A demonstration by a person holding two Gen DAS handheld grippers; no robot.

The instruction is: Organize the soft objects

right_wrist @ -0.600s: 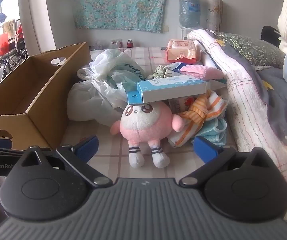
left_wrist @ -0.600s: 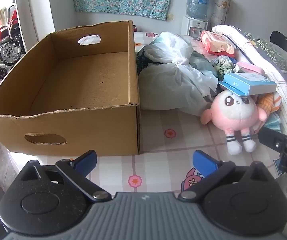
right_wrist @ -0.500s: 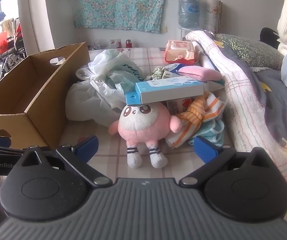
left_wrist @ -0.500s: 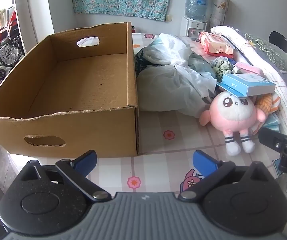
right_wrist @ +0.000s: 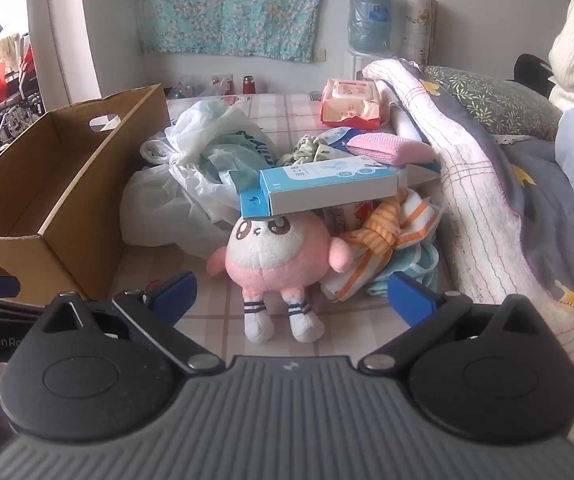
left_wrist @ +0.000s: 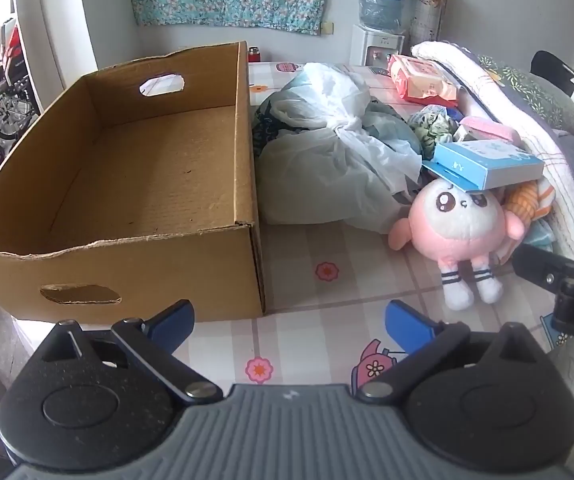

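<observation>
Through my left tongs' camera, my left tongs (left_wrist: 289, 318) are spread wide with nothing between the tips, hanging over the patterned sheet (left_wrist: 319, 300) just near of the cardboard box (left_wrist: 243, 160), whose bare floor lies to the far left. The pink plush toy (left_wrist: 457, 230) sits to the right and a little farther off, upright on its white legs, with a blue carton (left_wrist: 487, 164) resting on its head. My other tool pokes in at the right edge, closer to the toy than this one.

Through my right tongs' camera, my right tongs (right_wrist: 291, 294) are also spread and pinch nothing. The toy stands almost straight ahead, between the two tips, its feet nearest me and its body's long axis running upright. The carton lies across its head, long side left to right. Striped and blue cloths (right_wrist: 391, 240) touch its right side; white plastic bags (right_wrist: 191, 184) lie behind on the left. I judge the right tongs should take it, minding the carton.
</observation>
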